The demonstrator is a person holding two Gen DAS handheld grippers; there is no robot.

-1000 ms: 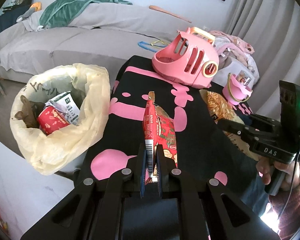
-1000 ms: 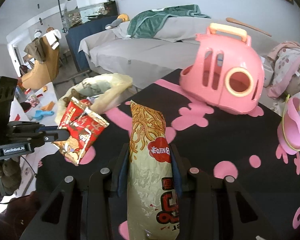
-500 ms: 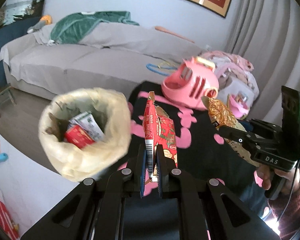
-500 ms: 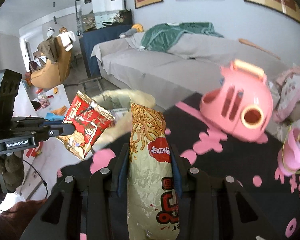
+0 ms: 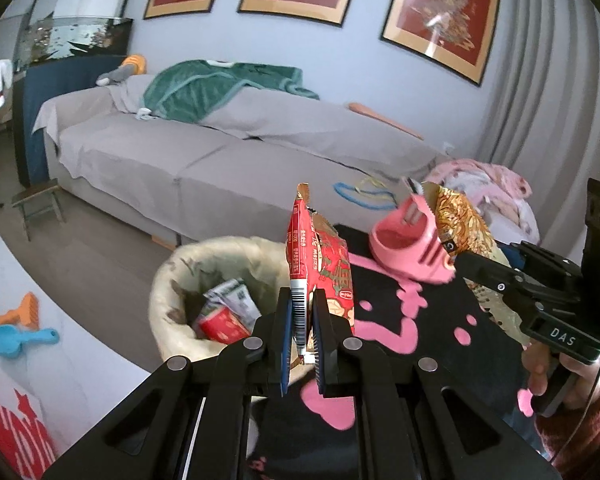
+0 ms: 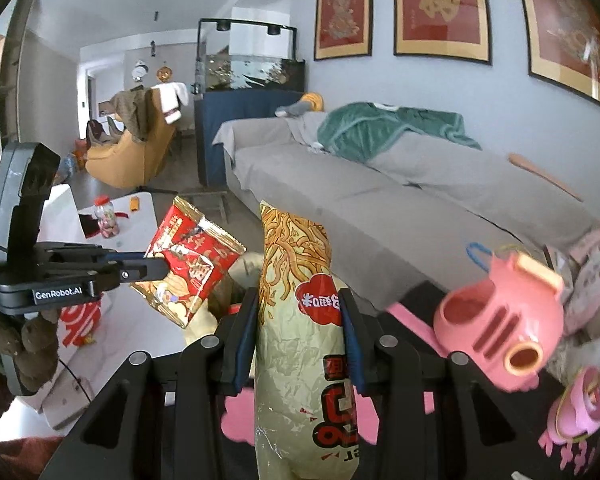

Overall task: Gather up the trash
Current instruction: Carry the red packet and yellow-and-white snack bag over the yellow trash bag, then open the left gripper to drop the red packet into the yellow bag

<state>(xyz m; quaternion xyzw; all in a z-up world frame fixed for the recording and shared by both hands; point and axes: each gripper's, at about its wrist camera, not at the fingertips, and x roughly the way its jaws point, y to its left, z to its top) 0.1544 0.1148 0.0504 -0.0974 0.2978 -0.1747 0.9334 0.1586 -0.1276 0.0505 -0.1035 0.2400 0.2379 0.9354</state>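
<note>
My left gripper [image 5: 300, 336] is shut on a red snack wrapper [image 5: 320, 264], held edge-on in the air above the table edge, just right of the trash bin [image 5: 171, 280]. The bin has a pale yellow bag and holds several wrappers [image 5: 223, 312]. My right gripper [image 6: 297, 336] is shut on a cream noodle packet [image 6: 295, 320], held upright. In the right wrist view the left gripper [image 6: 155, 270] holds the red wrapper [image 6: 187, 268] at left, and the bin [image 6: 243, 268] lies partly hidden behind both packets. The right gripper [image 5: 472, 264] with its noodle packet [image 5: 460, 220] shows in the left wrist view.
A black table with pink blotches [image 5: 420, 320] lies below. A pink toy carrier [image 6: 500, 320] and a pink bucket [image 6: 584, 404] stand on it at right. A grey sofa [image 5: 219, 160] with a green blanket is behind. A white table [image 6: 119, 320] stands at left.
Both grippers have risen with their packets and tilted up, so the table and bin now sit lower and farther in view. The grips are unchanged.
</note>
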